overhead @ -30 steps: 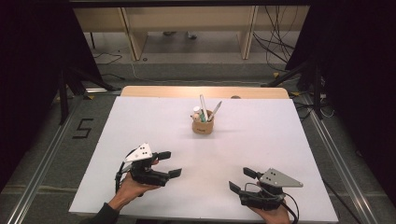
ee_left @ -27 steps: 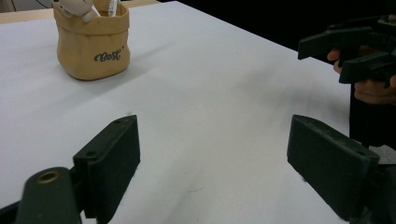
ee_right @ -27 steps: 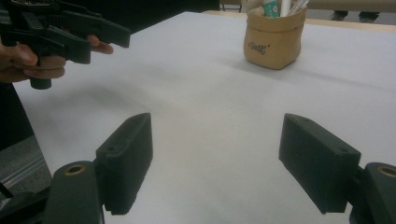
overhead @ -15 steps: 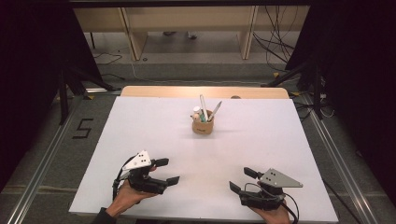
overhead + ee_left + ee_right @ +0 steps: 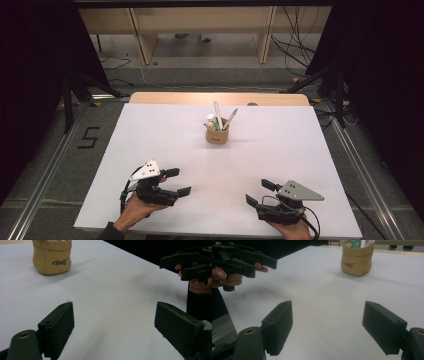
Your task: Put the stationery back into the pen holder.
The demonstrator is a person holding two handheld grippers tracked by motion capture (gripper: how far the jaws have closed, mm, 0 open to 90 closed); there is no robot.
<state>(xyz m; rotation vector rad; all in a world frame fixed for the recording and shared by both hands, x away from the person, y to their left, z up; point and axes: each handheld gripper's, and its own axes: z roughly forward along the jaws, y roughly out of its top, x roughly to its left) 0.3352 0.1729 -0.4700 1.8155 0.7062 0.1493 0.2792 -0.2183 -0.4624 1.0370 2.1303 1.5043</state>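
A small tan paper-bag holder [image 5: 218,135] with pens and markers standing in it sits at the middle of the white table [image 5: 165,130], towards the back. It also appears at the top of the left gripper view [image 5: 52,257] and of the right gripper view [image 5: 357,259]. My left gripper [image 5: 177,182] rests low over the front left of the table, jaws wide open and empty. Over the front right my right gripper [image 5: 259,193] is likewise open with nothing between its jaws. Both stand well short of the holder.
A wooden strip [image 5: 215,98] borders the table's far edge. Dark curtains, cables and stand legs surround the table on the floor. The other hand and gripper appear at the right of the left gripper view [image 5: 192,265] and at the left of the right gripper view [image 5: 239,261].
My left gripper has drawn back towards the table's front edge and a little to the left. The right gripper has barely moved.
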